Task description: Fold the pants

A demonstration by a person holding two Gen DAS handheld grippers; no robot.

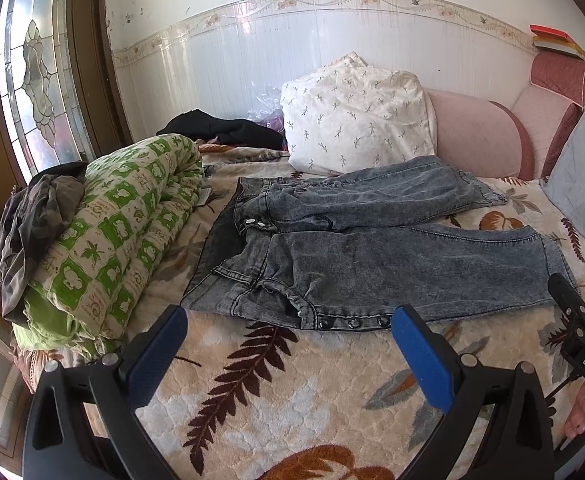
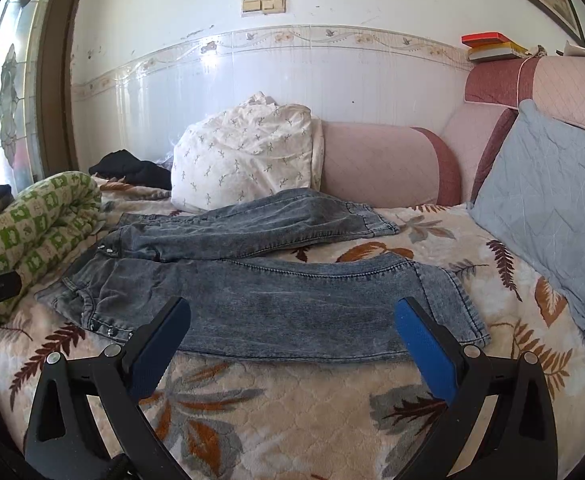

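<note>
Grey washed-denim pants (image 1: 372,256) lie flat on the leaf-patterned bedspread (image 1: 292,392), waist to the left, both legs stretching right and spread apart. They also show in the right wrist view (image 2: 292,304). My left gripper (image 1: 288,320) is open and empty, just in front of the waistband's near edge. My right gripper (image 2: 292,316) is open and empty, hovering at the near leg's front edge. The right gripper's body shows at the right edge of the left wrist view (image 1: 580,328).
A rolled green-and-white quilt (image 1: 124,240) with dark clothes on it lies left of the pants. A white floral pillow (image 1: 356,120) and black garment (image 1: 220,128) sit behind. A grey-blue cushion (image 2: 552,208) and pink headboard (image 2: 388,164) are at the right.
</note>
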